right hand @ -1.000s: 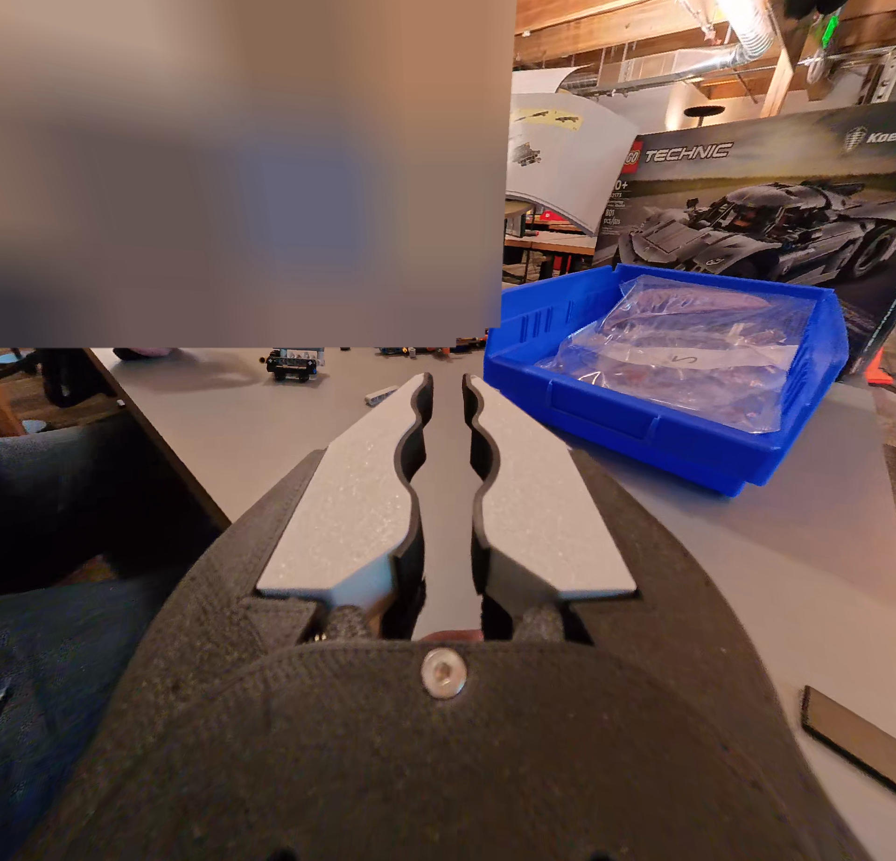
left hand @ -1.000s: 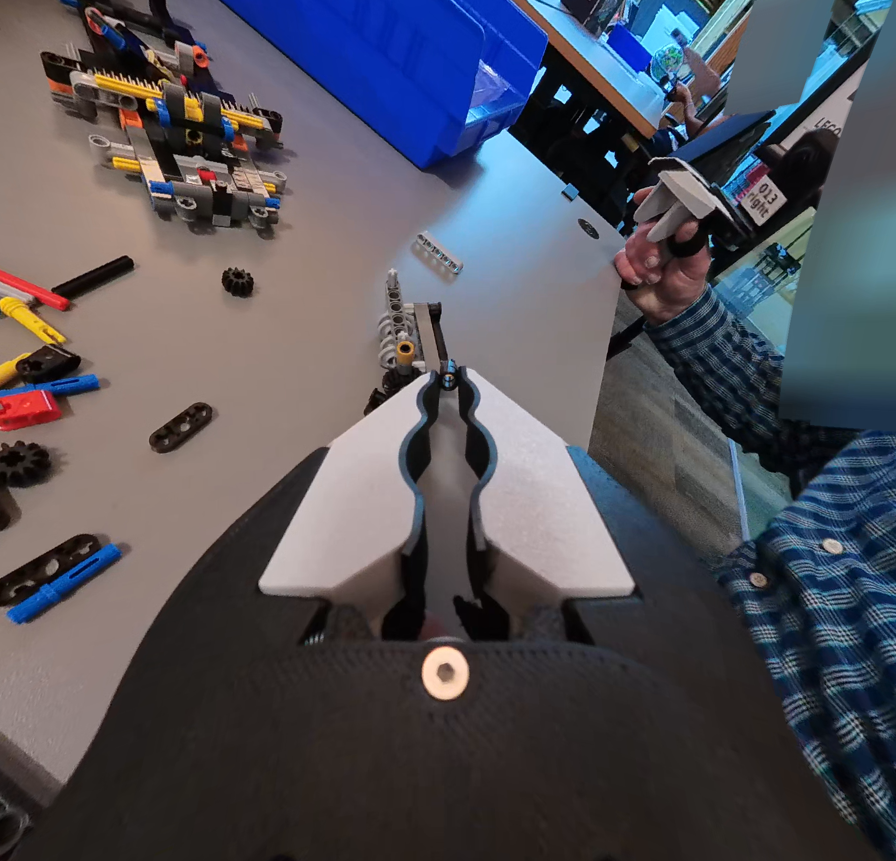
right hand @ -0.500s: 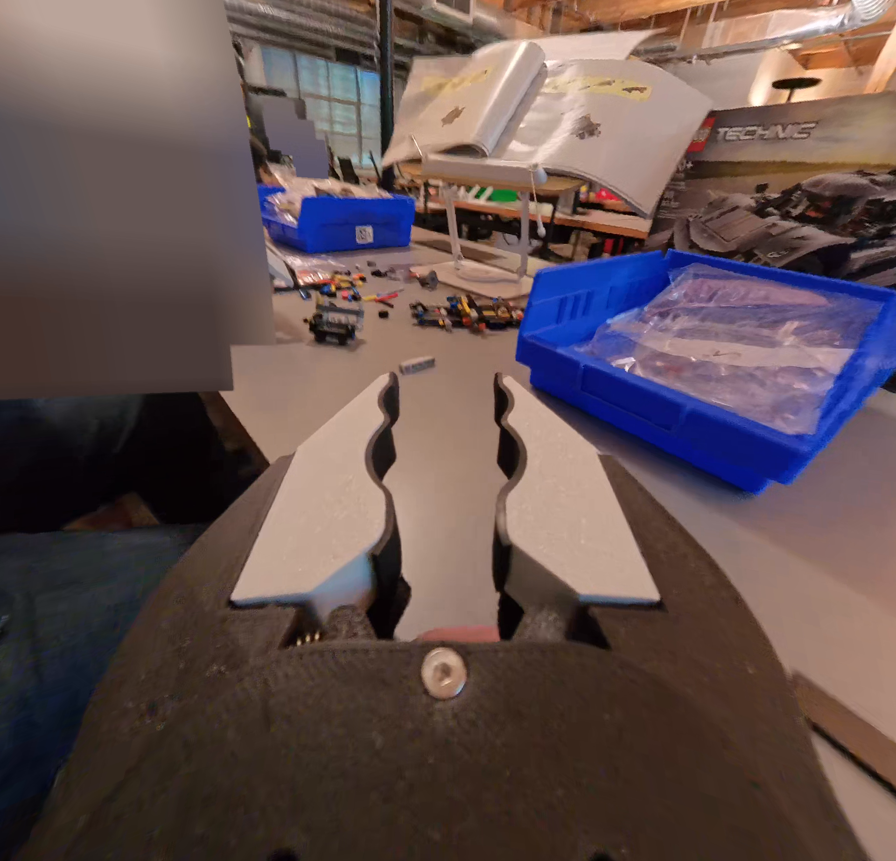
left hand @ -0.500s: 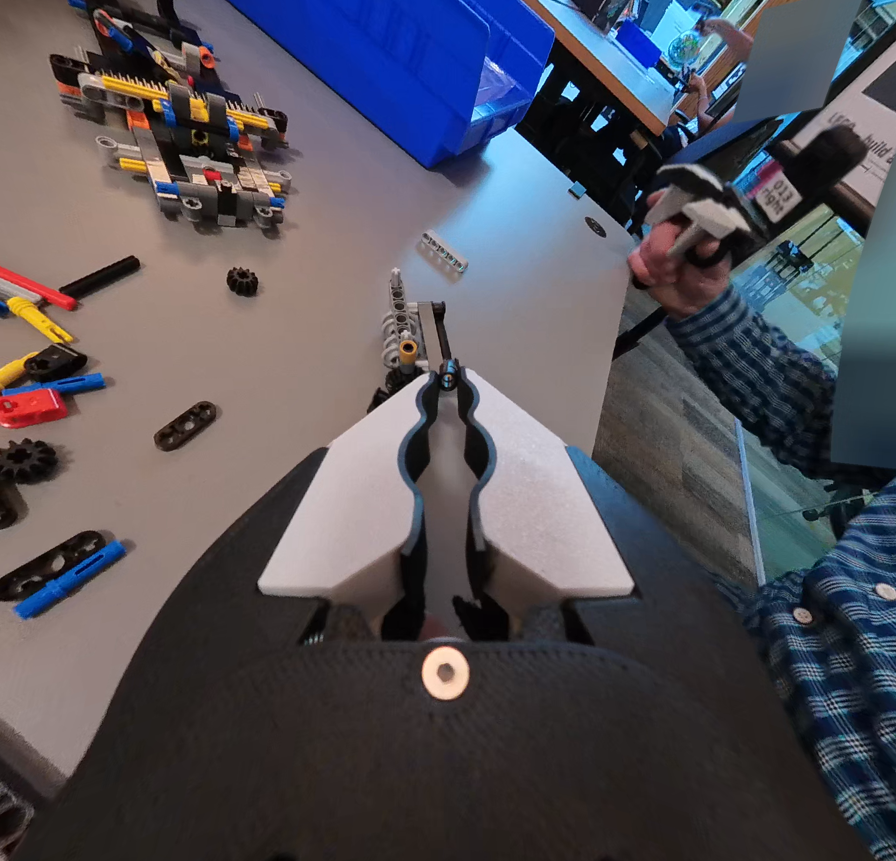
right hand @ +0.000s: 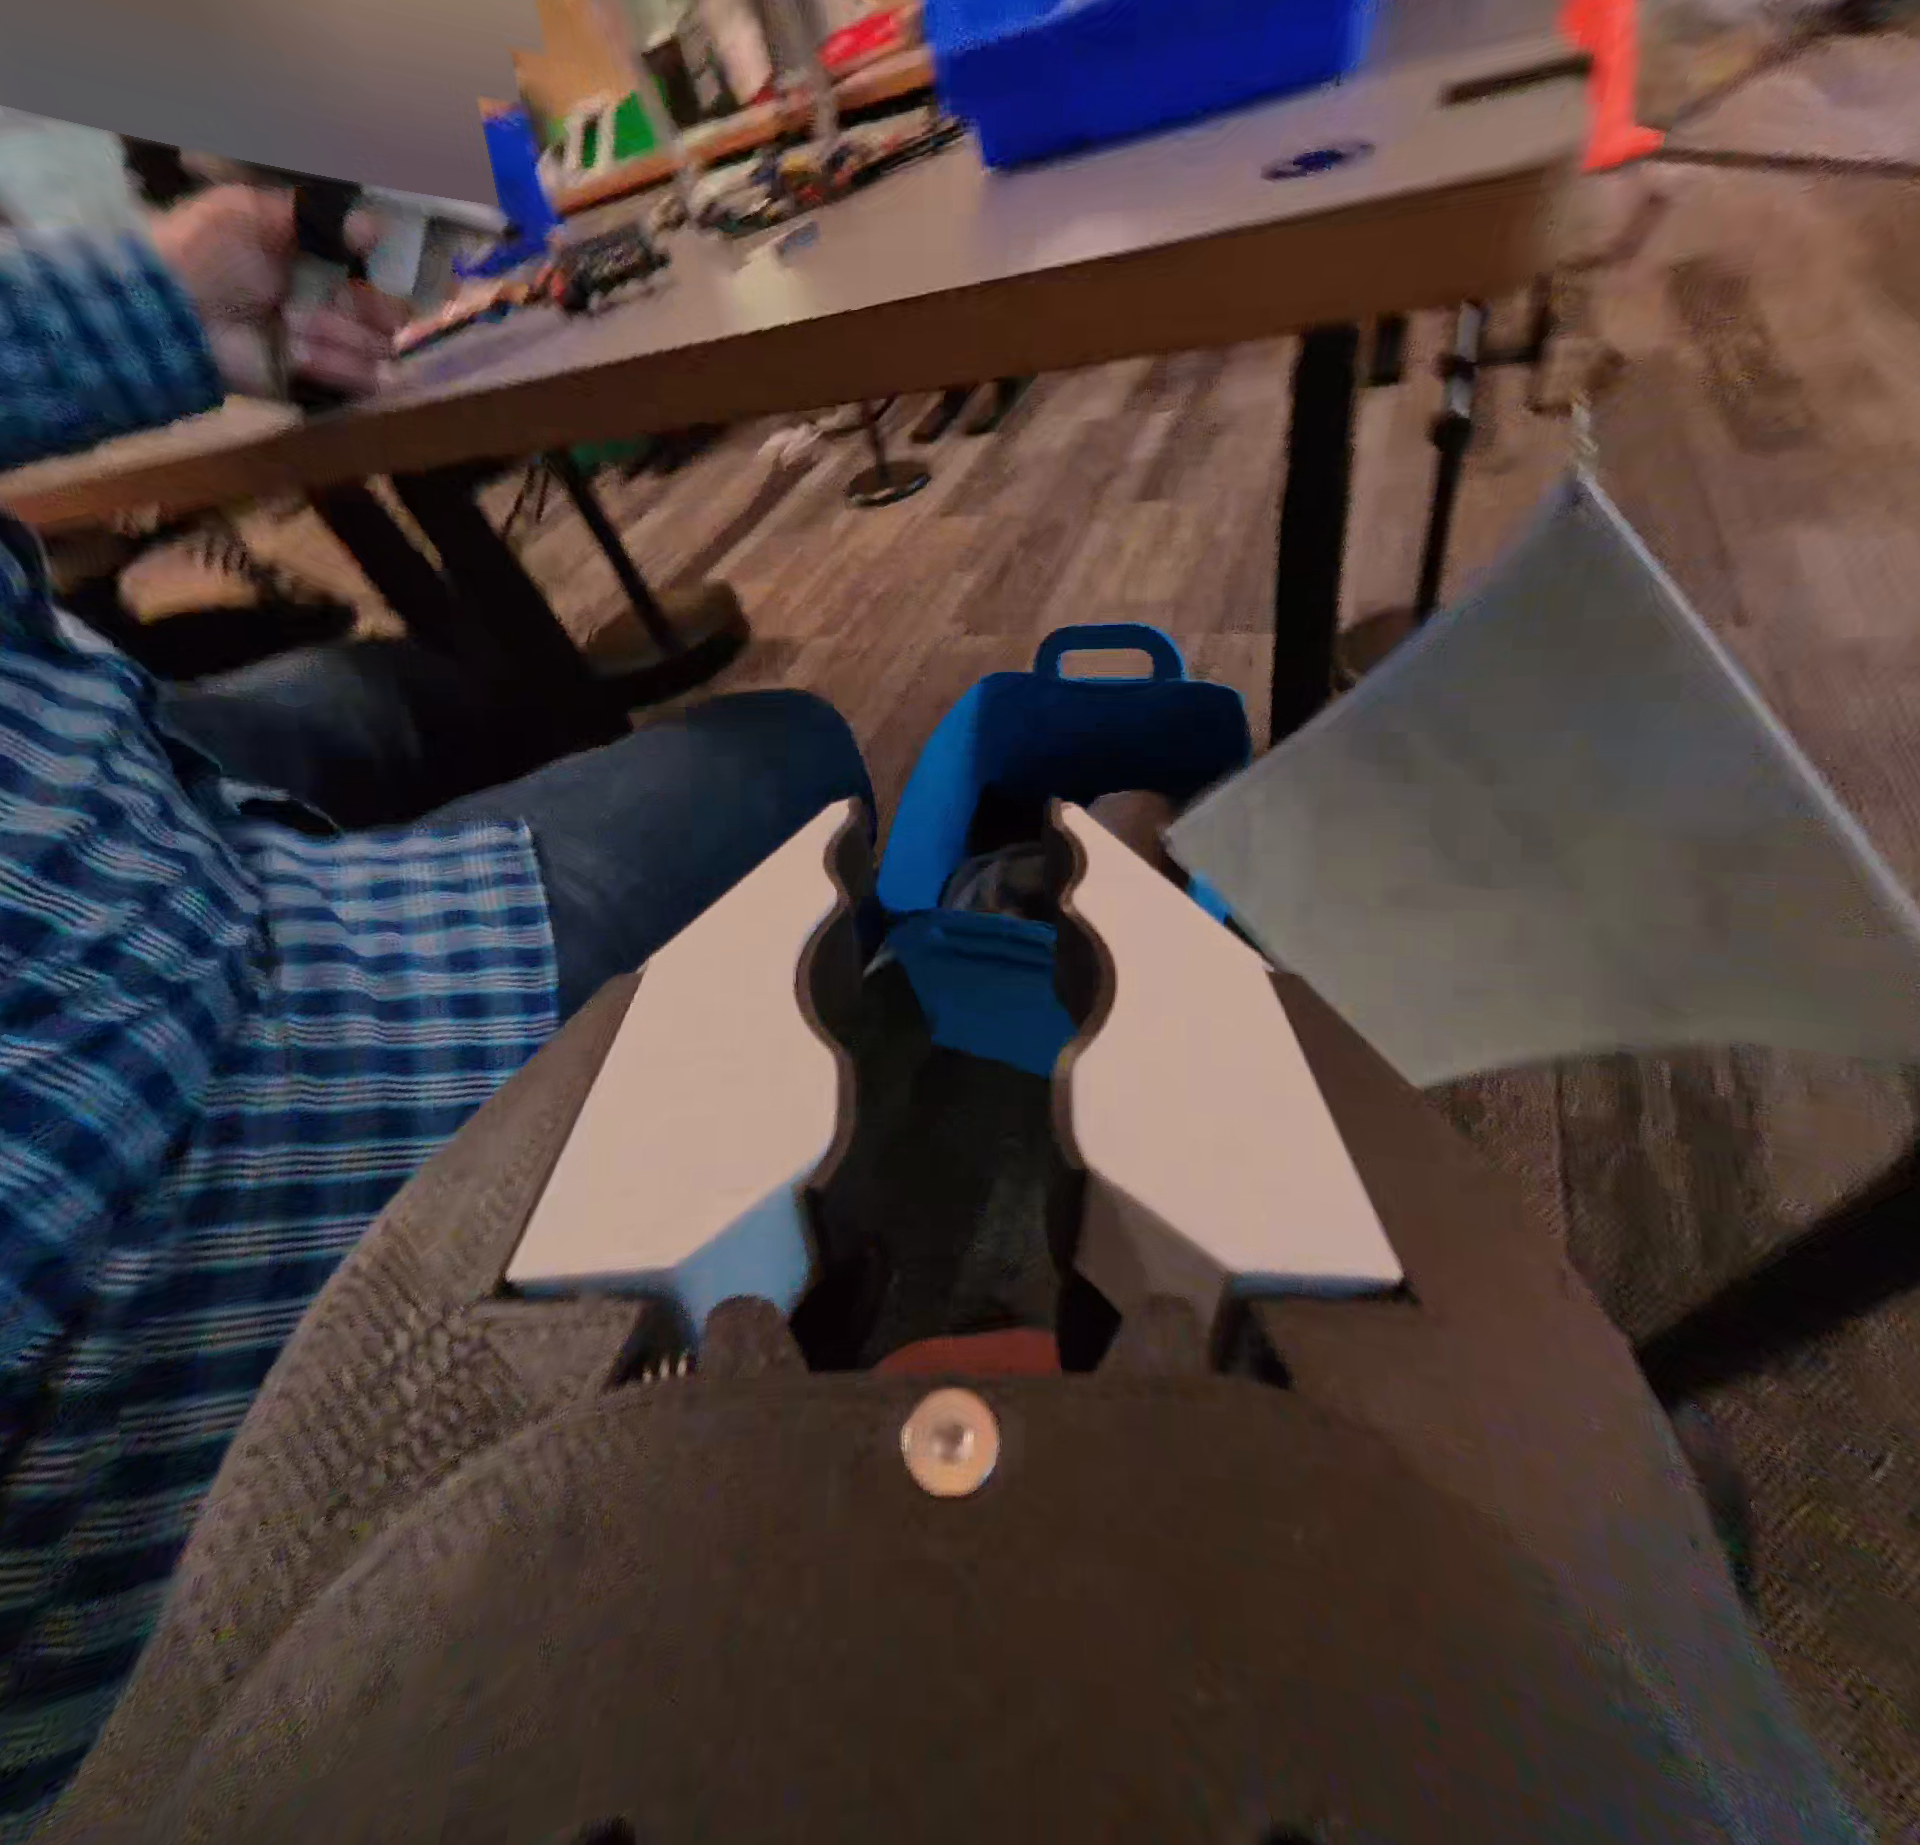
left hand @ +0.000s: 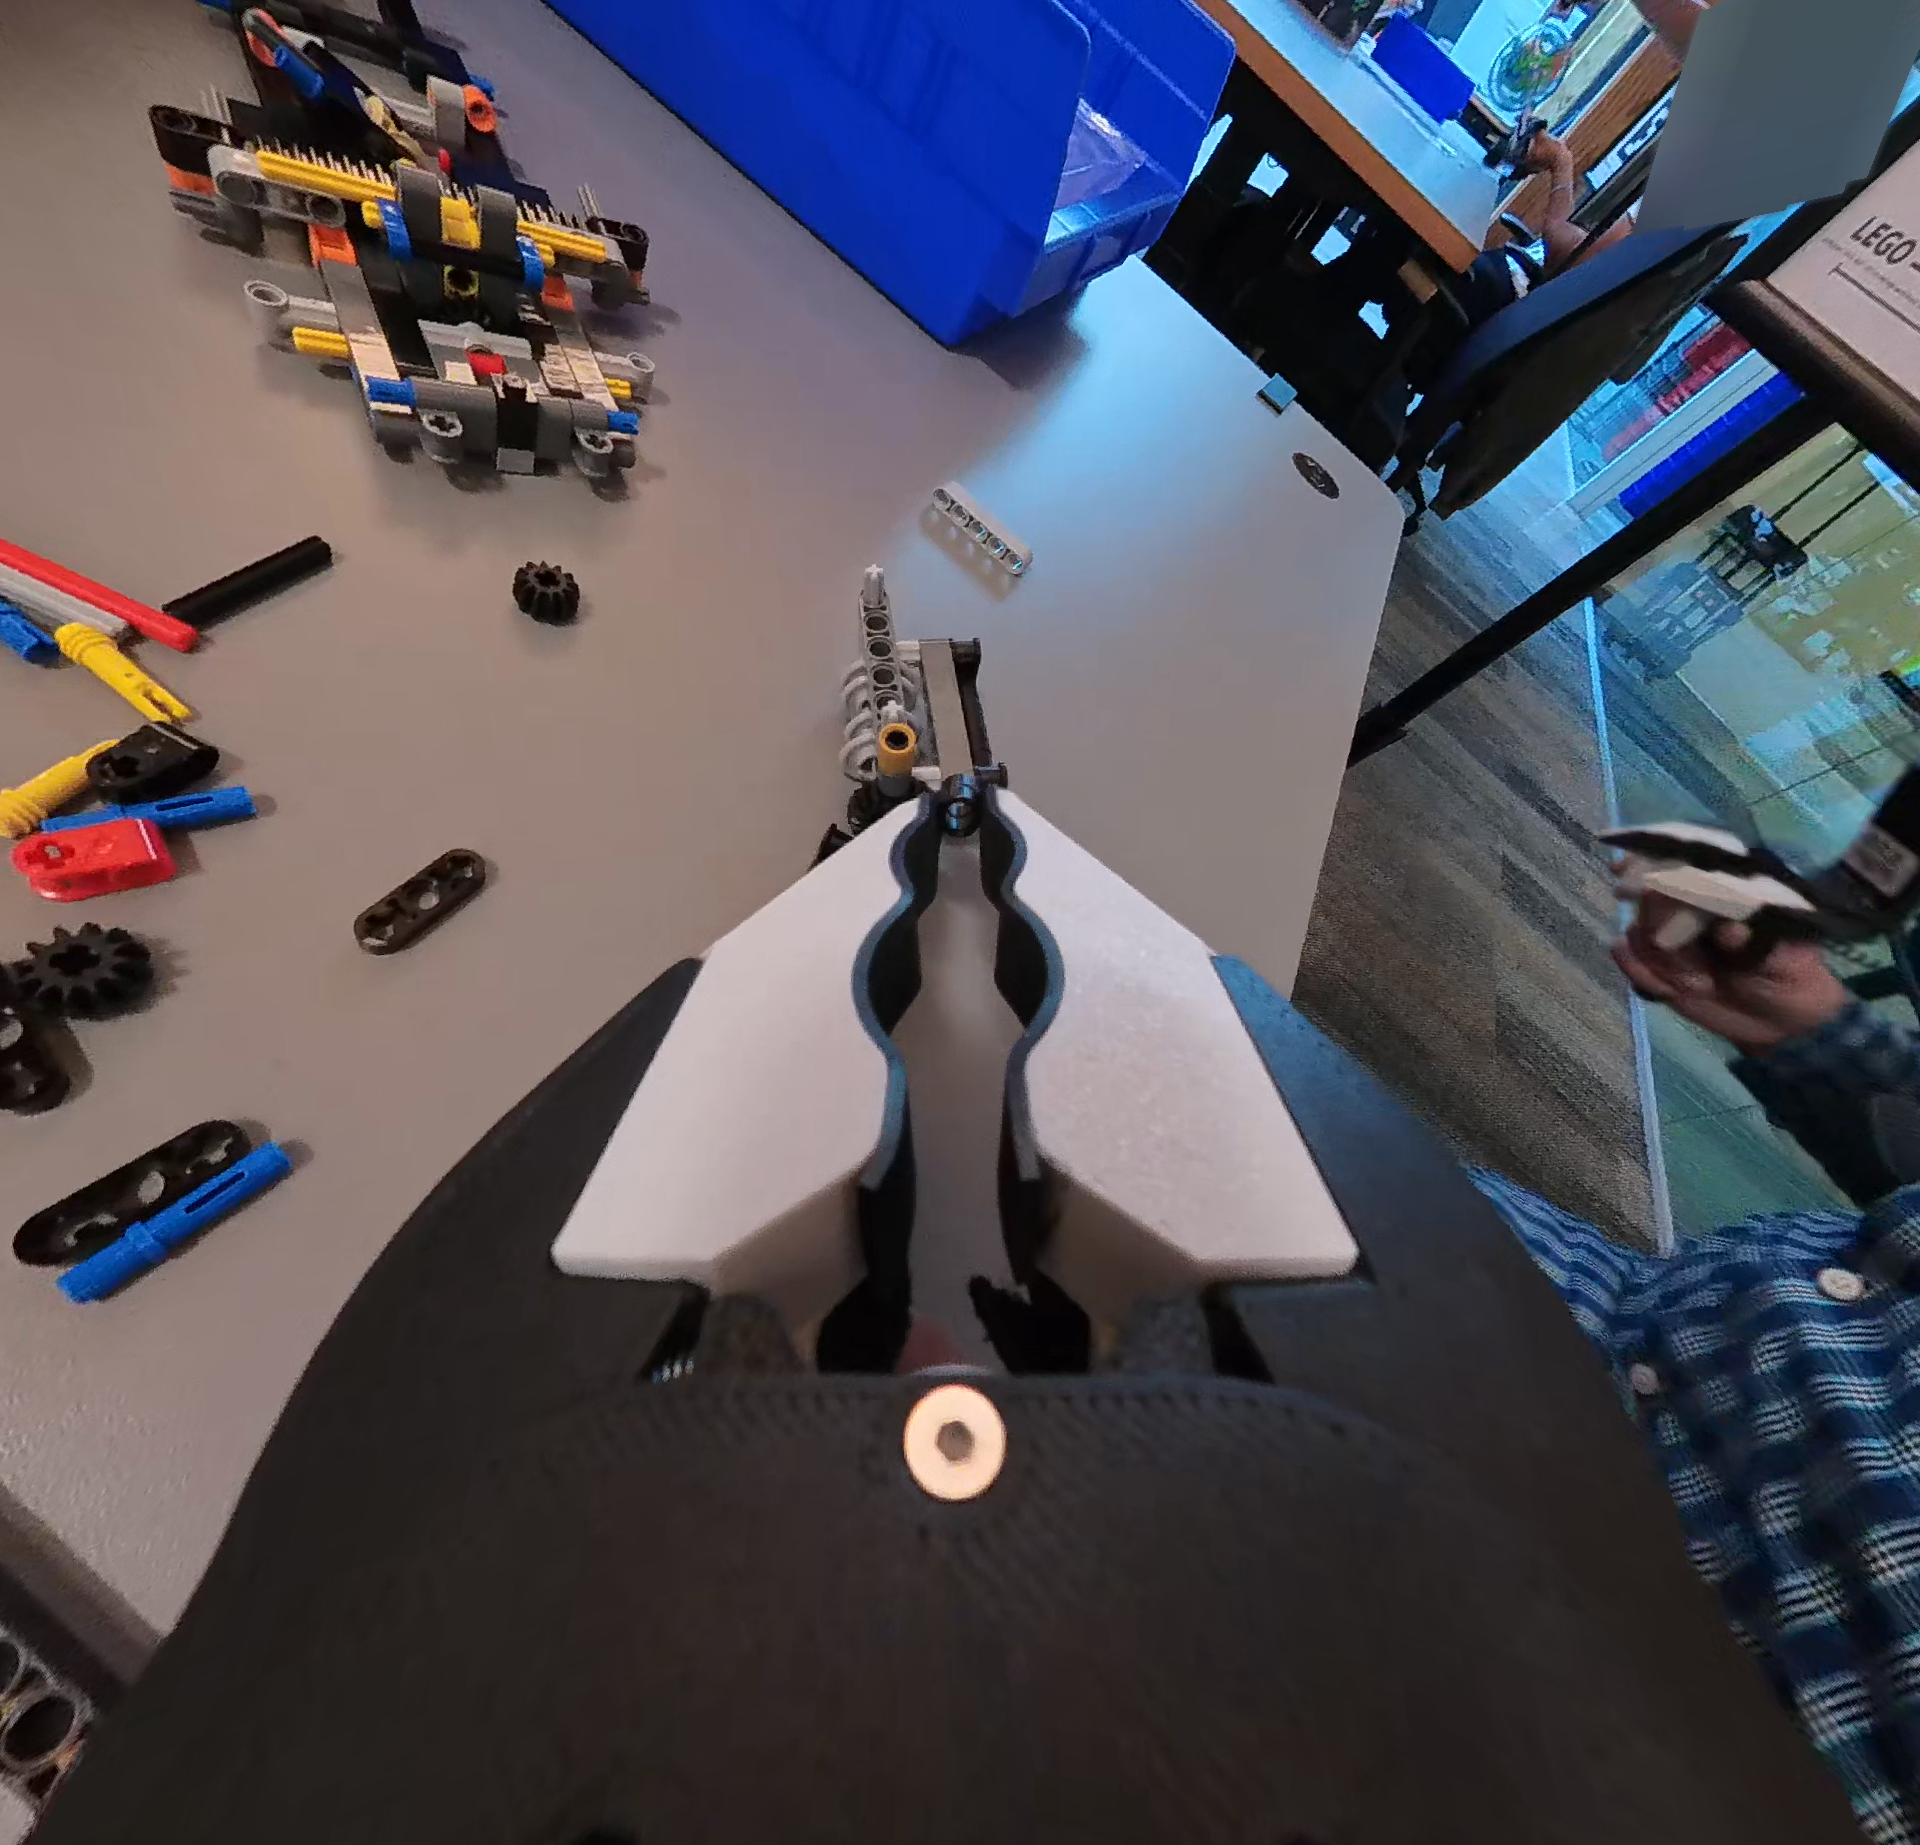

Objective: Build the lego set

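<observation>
My left gripper (left hand: 961, 810) is shut on a small black pin of a grey and black Lego sub-assembly (left hand: 914, 699) that rests on the grey table (left hand: 644, 715) near its right edge. A larger built chassis (left hand: 416, 247) lies at the far left of the table. A loose grey beam (left hand: 980, 542) lies beyond the sub-assembly. My right gripper (right hand: 956, 819) is open and empty, held off the table, below its edge and over the floor; it also shows far right in the left wrist view (left hand: 1704, 891), blurred.
Loose parts lie on the left of the table: black gears (left hand: 544, 590), a black beam (left hand: 421, 900), blue, yellow and red pins (left hand: 135, 808). A blue bin (left hand: 883, 81) stands at the back. A blue open container (right hand: 1049, 787) sits on the floor by the person's leg (right hand: 665, 819). Left tips to right tips: about 50 centimetres. The loose grey beam (left hand: 980, 542) sits 15 centimetres or so from the ends of my left fingers.
My right gripper has swung away from the table and down toward the floor, and its jaws have opened wider. My left gripper has stayed shut on the sub-assembly's pin.
</observation>
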`<state>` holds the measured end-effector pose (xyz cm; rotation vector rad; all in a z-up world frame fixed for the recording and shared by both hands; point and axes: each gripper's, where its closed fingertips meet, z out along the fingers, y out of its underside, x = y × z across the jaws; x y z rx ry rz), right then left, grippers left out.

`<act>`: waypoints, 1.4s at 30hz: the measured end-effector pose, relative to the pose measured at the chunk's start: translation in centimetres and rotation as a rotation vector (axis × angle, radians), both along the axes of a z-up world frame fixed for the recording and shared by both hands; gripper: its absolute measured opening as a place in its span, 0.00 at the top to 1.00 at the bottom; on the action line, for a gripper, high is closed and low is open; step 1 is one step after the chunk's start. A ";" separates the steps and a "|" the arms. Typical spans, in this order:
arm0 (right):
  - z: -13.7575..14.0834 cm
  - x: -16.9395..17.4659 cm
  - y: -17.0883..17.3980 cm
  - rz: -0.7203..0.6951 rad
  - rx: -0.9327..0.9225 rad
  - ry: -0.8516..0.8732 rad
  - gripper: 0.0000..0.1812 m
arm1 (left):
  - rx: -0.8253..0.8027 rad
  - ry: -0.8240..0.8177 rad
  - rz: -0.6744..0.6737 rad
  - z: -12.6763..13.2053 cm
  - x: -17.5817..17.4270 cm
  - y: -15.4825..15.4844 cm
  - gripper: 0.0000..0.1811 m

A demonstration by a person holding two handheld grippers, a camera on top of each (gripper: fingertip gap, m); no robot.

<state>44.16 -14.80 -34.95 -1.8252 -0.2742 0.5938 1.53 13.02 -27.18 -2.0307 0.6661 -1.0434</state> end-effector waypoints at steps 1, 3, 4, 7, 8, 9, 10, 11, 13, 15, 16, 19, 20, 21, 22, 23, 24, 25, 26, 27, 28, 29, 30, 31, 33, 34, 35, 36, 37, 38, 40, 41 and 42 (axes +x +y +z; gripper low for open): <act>0.1 0.7 -1.7 -0.057 -0.008 0.065 0.83 | -0.002 0.004 0.001 -0.1 0.0 0.0 0.97; 0.8 2.6 -5.0 -0.170 -0.020 0.162 0.83 | -0.004 0.005 0.006 -0.1 -0.1 0.1 0.97; 0.9 3.9 -6.6 -0.236 -0.031 0.171 0.83 | -0.008 0.002 0.014 -0.1 -0.1 0.2 0.98; 1.4 8.1 -12.4 -0.414 -0.025 0.159 0.84 | -0.024 0.013 0.017 -0.4 -0.1 0.3 0.97; 1.5 9.9 -14.6 -0.486 -0.012 0.155 0.84 | -0.025 0.015 0.017 -0.4 -0.1 0.3 0.97; 1.4 11.6 -17.0 -0.559 0.001 0.155 0.84 | -0.029 0.016 0.019 -0.5 -0.1 0.3 0.97; 0.9 13.2 -19.4 -0.625 0.005 0.157 0.84 | -0.032 0.019 0.021 -0.5 -0.1 0.4 0.97; -0.1 14.6 -21.7 -0.690 -0.005 0.151 0.83 | -0.032 0.025 0.023 -0.6 -0.1 0.4 0.97; -2.5 17.0 -26.3 -0.814 -0.027 0.128 0.83 | -0.032 0.039 0.027 -0.8 -0.1 0.4 0.97; -4.9 18.6 -30.3 -0.911 -0.050 0.137 0.84 | -0.032 0.046 0.044 -0.9 -0.2 0.6 0.97; -6.0 19.2 -32.1 -0.956 -0.058 0.152 0.84 | -0.033 0.048 0.057 -0.9 -0.3 0.8 0.97; -8.2 19.8 -36.2 -1.062 -0.054 0.214 0.84 | -0.041 0.061 0.077 -1.1 -0.4 1.0 0.97; -8.7 19.5 -37.0 -1.075 -0.052 0.232 0.84 | -0.045 0.069 0.076 -1.2 -0.4 1.1 0.97; -9.1 18.9 -37.4 -1.073 -0.054 0.237 0.84 | -0.049 0.077 0.077 -1.4 -0.4 1.1 0.97; -9.3 18.3 -37.5 -1.066 -0.058 0.231 0.84 | -0.053 0.083 0.079 -1.5 -0.3 1.1 0.97; -9.4 17.6 -37.3 -1.052 -0.062 0.227 0.84 | -0.056 0.089 0.077 -1.6 -0.3 1.1 0.97; -9.3 17.0 -36.7 -1.025 -0.064 0.223 0.84 | -0.056 0.095 0.075 -1.6 -0.3 1.1 0.97; -9.0 16.3 -36.0 -0.992 -0.066 0.210 0.84 | -0.054 0.099 0.077 -1.7 -0.2 1.1 0.97; -8.5 15.8 -35.1 -0.952 -0.063 0.188 0.84 | -0.051 0.101 0.078 -1.6 -0.2 1.1 0.97; -8.0 15.3 -33.9 -0.910 -0.062 0.161 0.84 | -0.048 0.101 0.077 -1.6 -0.1 1.0 0.97; -7.5 14.8 -32.5 -0.865 -0.062 0.134 0.84 | -0.048 0.102 0.072 -1.6 -0.1 1.0 0.97; -7.0 14.2 -30.9 -0.812 -0.060 0.108 0.84 | -0.050 0.098 0.066 -1.6 0.0 0.9 0.97; -6.4 13.4 -29.2 -0.752 -0.053 0.084 0.84 | -0.051 0.090 0.064 -1.5 0.0 0.9 0.97; -5.7 12.5 -27.3 -0.688 -0.042 0.062 0.84 | -0.052 0.085 0.065 -1.5 -0.1 0.9 0.97; -4.1 10.7 -23.6 -0.563 -0.026 0.018 0.84 | -0.047 0.084 0.062 -1.4 0.0 0.9 0.97; -3.1 9.9 -21.9 -0.510 -0.010 -0.001 0.84 | -0.042 0.080 0.058 -1.3 0.0 0.8 0.97; -1.8 9.1 -20.2 -0.464 0.010 -0.013 0.85 | -0.037 0.072 0.056 -1.2 0.0 0.8 0.97; -0.4 8.3 -18.6 -0.429 0.024 -0.014 0.85 | -0.036 0.063 0.058 -1.1 -0.1 0.8 0.97; 1.0 7.4 -16.9 -0.392 0.037 -0.009 0.85 | -0.036 0.057 0.056 -1.0 0.0 0.8 0.97; 2.3 6.1 -15.5 -0.336 0.046 -0.011 0.86 | -0.034 0.054 0.048 -1.0 0.0 0.7 0.97; 4.5 4.2 -12.7 -0.280 0.033 -0.066 0.86 | -0.028 0.044 0.046 -0.8 0.0 0.6 0.98; 5.6 3.3 -11.4 -0.265 0.030 -0.094 0.86 | -0.026 0.040 0.047 -0.7 0.0 0.6 0.98; 6.9 2.3 -10.2 -0.243 0.038 -0.100 0.86 | -0.025 0.038 0.047 -0.7 0.0 0.6 0.98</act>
